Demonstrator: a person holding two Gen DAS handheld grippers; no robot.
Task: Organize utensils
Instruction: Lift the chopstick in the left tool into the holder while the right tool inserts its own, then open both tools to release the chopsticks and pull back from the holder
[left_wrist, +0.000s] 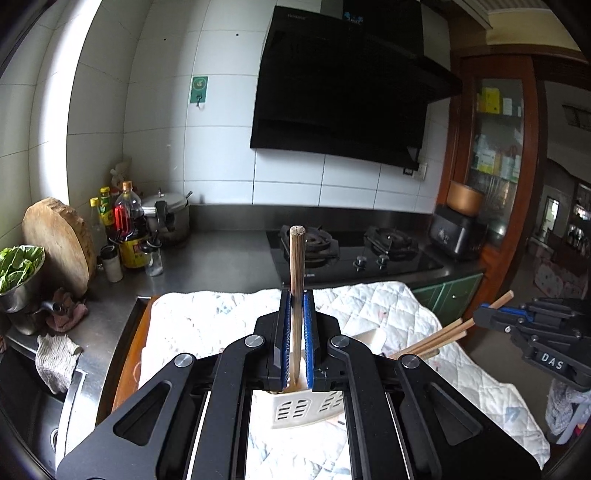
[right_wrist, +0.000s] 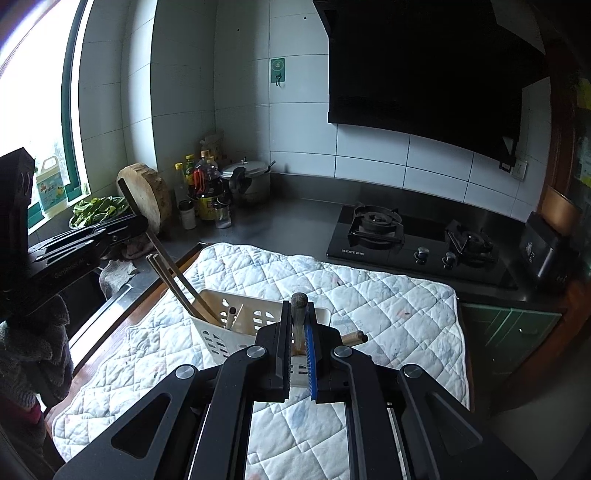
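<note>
The left gripper (left_wrist: 296, 295) clamps a chopstick (left_wrist: 296, 280) upright between its jaws, pointing to 12 o'clock above the white holder (left_wrist: 295, 408). The right gripper (right_wrist: 298, 308) likewise pinches a second chopstick (right_wrist: 298, 308), the slotted holder lying at 10 o'clock on the quilted cloth (right_wrist: 388, 306).

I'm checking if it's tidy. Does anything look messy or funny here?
A little. One chopstick lies on the quilted mat beside the white holder, not in it. The chopsticks in the holder lean out to one side. Each gripper, left and right, is shut on a chopstick above the holder.
</note>
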